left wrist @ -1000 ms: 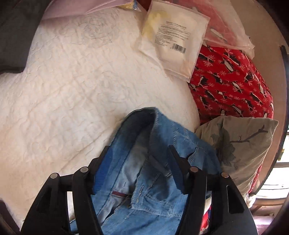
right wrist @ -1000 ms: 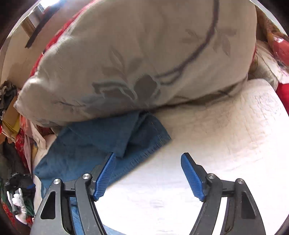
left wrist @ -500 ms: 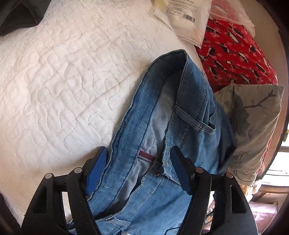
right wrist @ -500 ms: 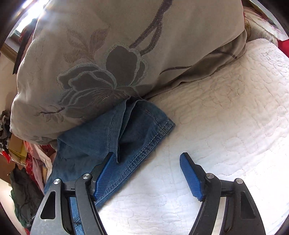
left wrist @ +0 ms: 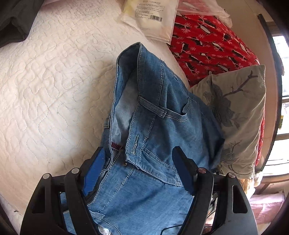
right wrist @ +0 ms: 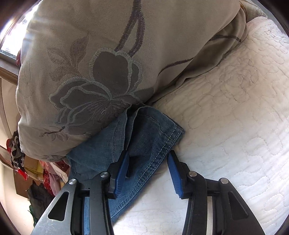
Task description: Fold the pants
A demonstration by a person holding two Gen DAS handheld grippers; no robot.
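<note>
The blue denim pants point(left wrist: 155, 126) lay on the white quilted bedspread point(left wrist: 54, 94), their waist between the left gripper's point(left wrist: 139, 171) spread fingers. Right of it sat the beige embroidered pillow point(left wrist: 238, 115); ahead, a flat plastic packet point(left wrist: 153, 16). The hem point(right wrist: 153, 137) reached between the right gripper's point(right wrist: 150, 171) fingers, under the pillow ahead.

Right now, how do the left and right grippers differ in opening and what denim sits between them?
Left gripper is wide open over the blue denim jeans' waistband. Right gripper is narrower, straddling the jeans' stitched leg hem beside the beige embroidered pillow. Both have blue pads and neither is clamped.
</note>
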